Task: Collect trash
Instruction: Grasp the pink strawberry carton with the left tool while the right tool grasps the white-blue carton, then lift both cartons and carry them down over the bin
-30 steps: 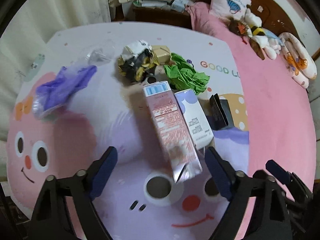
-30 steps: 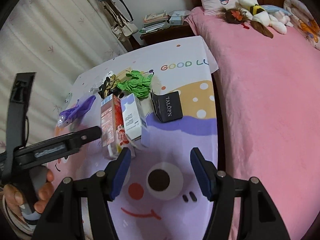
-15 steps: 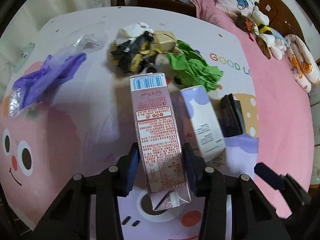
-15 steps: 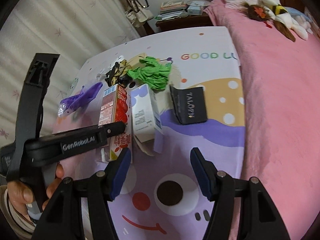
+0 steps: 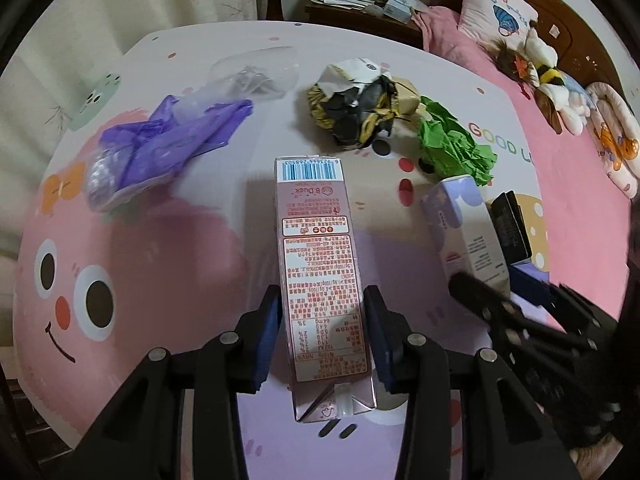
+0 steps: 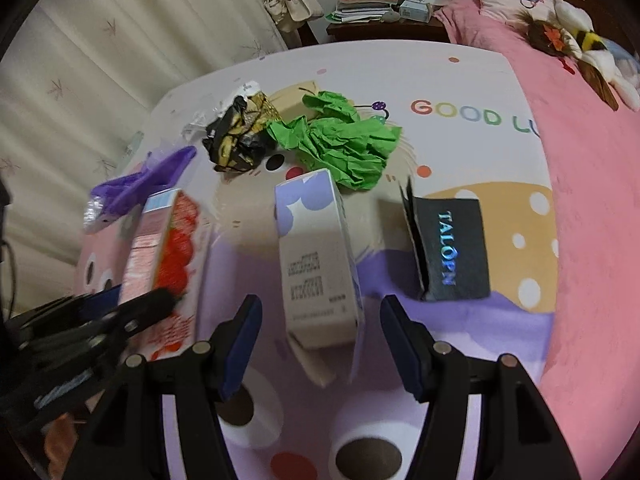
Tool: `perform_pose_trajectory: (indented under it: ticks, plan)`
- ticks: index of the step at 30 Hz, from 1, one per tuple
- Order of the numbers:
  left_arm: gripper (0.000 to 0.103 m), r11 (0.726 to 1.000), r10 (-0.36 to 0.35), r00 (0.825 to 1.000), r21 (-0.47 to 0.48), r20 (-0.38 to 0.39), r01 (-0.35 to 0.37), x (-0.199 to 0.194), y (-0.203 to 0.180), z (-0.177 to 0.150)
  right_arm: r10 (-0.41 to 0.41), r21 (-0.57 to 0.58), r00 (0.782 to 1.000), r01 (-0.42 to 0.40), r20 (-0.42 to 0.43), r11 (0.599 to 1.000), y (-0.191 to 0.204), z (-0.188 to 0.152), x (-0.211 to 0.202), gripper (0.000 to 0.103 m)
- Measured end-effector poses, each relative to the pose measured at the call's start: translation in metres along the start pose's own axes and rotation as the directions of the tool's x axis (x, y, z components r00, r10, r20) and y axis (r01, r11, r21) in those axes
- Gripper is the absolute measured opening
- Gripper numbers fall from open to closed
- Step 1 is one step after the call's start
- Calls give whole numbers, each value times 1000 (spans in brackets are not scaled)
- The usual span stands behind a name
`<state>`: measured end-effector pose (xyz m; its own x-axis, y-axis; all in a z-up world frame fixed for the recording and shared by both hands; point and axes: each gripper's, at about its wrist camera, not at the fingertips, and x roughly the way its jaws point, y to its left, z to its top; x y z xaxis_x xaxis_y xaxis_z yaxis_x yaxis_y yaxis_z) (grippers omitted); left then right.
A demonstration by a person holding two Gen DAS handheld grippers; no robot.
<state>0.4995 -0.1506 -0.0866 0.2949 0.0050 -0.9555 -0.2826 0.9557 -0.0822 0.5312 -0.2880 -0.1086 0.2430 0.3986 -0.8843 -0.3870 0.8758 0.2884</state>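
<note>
Item: tall pink printed drink carton (image 5: 320, 280), lying mid-blanket, clamped by my left tool (image 5: 324, 334). Item: white-and-lilac cardboard box (image 6: 316, 256), right of it, between the closing pads of my right tool (image 6: 320, 338), untouched; I'd centre it before squeezing.

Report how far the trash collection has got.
Done: nothing looks collected yet; no bin is in view. In hand: the left gripper is clamped on the pink carton, and the right gripper is closing around the white and purple box, not yet pressing it. Left: green paper, black and yellow wrapper, purple plastic, black box.
</note>
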Motion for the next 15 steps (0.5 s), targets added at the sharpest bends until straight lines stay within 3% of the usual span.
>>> perform_pose_trajectory:
  ticks: [1, 4, 7, 15]
  plan:
    - [40, 1000, 2, 1000, 1, 2, -2, -3, 4, -3, -12, -6, 1000, 12, -4, 1000, 2, 2, 4, 38]
    - [39, 1000, 5, 1000, 11, 14, -5, -11, 9, -10, -24, -23, 1000, 24, -5, 999, 7, 4, 3, 37]
    - [39, 1000, 3, 999, 30, 33, -3, -23, 14, -19, 13, -22, 1000, -12, 23, 1000, 14, -3, -12, 36]
    - [39, 996, -18, 997, 89, 81, 11, -70, 36, -55, 66, -4, 995, -65, 79, 998, 43, -44, -56, 36]
